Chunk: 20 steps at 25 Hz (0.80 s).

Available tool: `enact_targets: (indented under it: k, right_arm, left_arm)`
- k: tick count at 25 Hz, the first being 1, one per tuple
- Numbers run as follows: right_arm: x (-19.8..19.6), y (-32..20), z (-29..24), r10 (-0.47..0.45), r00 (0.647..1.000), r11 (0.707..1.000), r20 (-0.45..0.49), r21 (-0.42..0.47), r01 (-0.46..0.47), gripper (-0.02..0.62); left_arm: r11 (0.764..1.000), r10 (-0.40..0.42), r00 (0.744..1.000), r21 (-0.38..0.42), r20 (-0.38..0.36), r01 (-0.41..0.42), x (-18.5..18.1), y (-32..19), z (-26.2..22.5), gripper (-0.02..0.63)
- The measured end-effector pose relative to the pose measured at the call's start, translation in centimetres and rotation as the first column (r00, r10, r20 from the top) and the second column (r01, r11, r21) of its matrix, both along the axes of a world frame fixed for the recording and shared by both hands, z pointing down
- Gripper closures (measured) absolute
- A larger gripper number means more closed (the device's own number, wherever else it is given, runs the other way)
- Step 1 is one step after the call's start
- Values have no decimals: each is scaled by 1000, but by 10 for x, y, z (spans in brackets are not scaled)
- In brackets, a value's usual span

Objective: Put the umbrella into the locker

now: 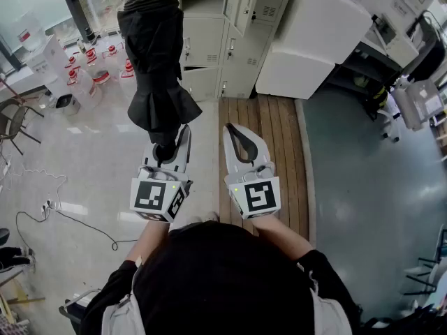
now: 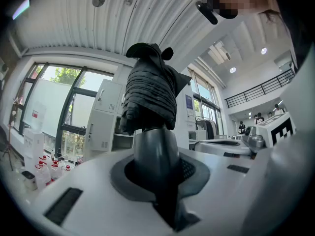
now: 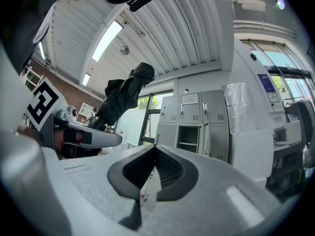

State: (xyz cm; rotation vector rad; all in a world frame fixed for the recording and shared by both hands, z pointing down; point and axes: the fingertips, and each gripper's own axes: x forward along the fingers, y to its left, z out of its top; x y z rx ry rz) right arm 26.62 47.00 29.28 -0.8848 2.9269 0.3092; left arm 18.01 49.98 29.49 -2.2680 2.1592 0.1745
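The left hand-held gripper (image 1: 170, 149) is clamped on the grey handle of the folded black umbrella (image 1: 155, 61), whose bundled canopy sticks out ahead of the jaws, off the floor and clear of everything else. The right hand-held gripper (image 1: 234, 132) rides just beside it with its jaws together and nothing between them.

The pickup looks done, but the umbrella is not yet in the locker. What is left is to carry it across, line it up with a compartment and let go. The bank of grey lockers (image 1: 209, 40) stands well ahead, and the right gripper view shows one open compartment (image 3: 188, 137) with its door swung aside. That seems the likely target.

The way there looks mostly free: pale floor on the left and a strip of wooden decking (image 1: 262, 138) leading to the lockers. A large white cabinet (image 1: 314, 40) stands close on the right of the lockers. Red-capped bottles (image 1: 98, 61) cluster on the floor to the left, and a cable (image 1: 70, 218) trails nearer the person. The open door could catch the canopy as it goes in.
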Motion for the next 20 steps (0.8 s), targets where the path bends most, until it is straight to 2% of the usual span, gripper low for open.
enact_targets:
  k: [9, 15, 20]
  right_arm:
    - [2, -22, 3, -17, 1000, 1000, 2, -4, 17, 594]
    - [0, -19, 3, -41, 999, 999, 27, -6, 41, 594]
    - [1, -59, 16, -40, 999, 998, 21, -39, 41, 594]
  left_arm:
    - [1000, 8, 1000, -2, 3, -8, 9, -25, 1, 549]
    - [1000, 9, 1000, 2, -10, -9, 8, -22, 3, 549]
    - [999, -5, 1000, -43, -5, 4, 2, -59, 15, 549]
